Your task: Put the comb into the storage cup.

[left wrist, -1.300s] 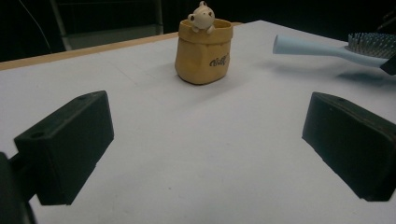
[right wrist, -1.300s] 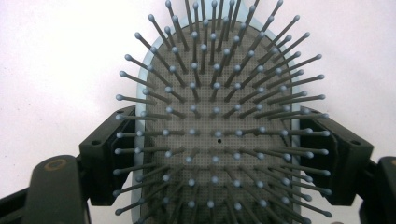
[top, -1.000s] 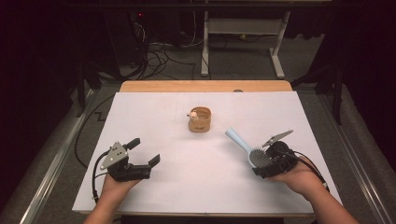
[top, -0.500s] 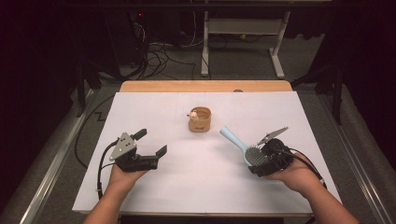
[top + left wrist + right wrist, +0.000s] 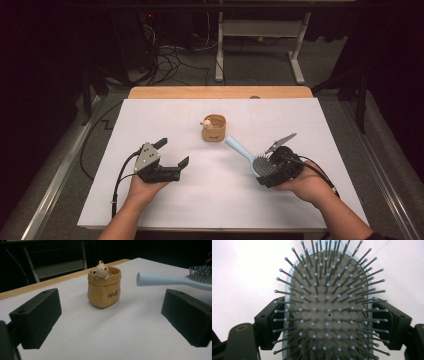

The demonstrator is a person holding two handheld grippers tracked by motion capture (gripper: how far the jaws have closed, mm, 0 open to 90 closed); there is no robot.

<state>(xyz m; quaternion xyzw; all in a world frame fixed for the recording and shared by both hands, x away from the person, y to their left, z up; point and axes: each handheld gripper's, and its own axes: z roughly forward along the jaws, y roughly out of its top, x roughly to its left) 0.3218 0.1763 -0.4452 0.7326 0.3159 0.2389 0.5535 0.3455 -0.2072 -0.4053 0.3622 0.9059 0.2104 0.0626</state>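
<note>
A light-blue hairbrush is held above the white table, its handle pointing toward the tan pouch. My right gripper is shut on the brush's head; in the right gripper view the grey bristle pad sits between both black jaws. The pouch stands upright mid-table with a small bear figure peeking over its rim. My left gripper hovers at the front left, open, nothing between its jaws, aimed at the pouch. The brush handle reaches in from the right of the left gripper view.
A white sheet covers the table, with a wooden edge at the far side. Beyond it are a dark floor, cables and a white table frame. Metal rails run along both sides.
My left gripper has moved right and slightly forward toward the middle. My right gripper has carried the brush leftward, bringing the handle tip closer to the pouch.
</note>
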